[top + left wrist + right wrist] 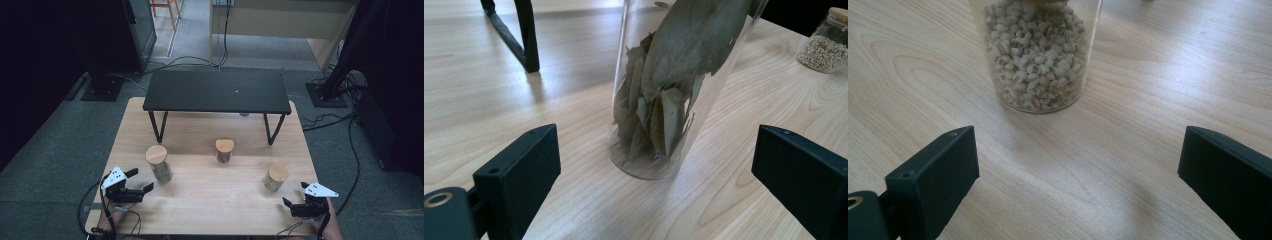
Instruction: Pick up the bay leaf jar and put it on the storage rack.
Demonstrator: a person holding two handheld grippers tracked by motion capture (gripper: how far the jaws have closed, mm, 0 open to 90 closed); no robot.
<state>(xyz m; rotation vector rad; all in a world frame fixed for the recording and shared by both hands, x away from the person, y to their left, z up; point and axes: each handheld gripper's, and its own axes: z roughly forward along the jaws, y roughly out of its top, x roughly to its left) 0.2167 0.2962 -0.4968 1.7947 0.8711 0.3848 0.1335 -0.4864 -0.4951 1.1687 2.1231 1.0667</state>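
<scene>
Three glass jars with wooden lids stand on a pale wooden table (210,200). My left gripper (141,180) is open at the front left, and a tall jar of bay leaves (159,164) stands just ahead of it. In the left gripper view that leaf jar (664,100) rises in front of the gap of the left gripper (656,150), untouched. At the front right my right gripper (295,194) is open too, aimed at a short jar of pale grains (275,178). In the right gripper view the grain jar (1040,55) stands well ahead of the right gripper (1078,150).
A third jar (224,150) with darker contents stands mid-table in front of a black low shelf (216,91) on thin legs. One shelf leg (524,35) and a jar of pale grains (826,42) appear in the left gripper view. Cables lie on the floor beyond the table.
</scene>
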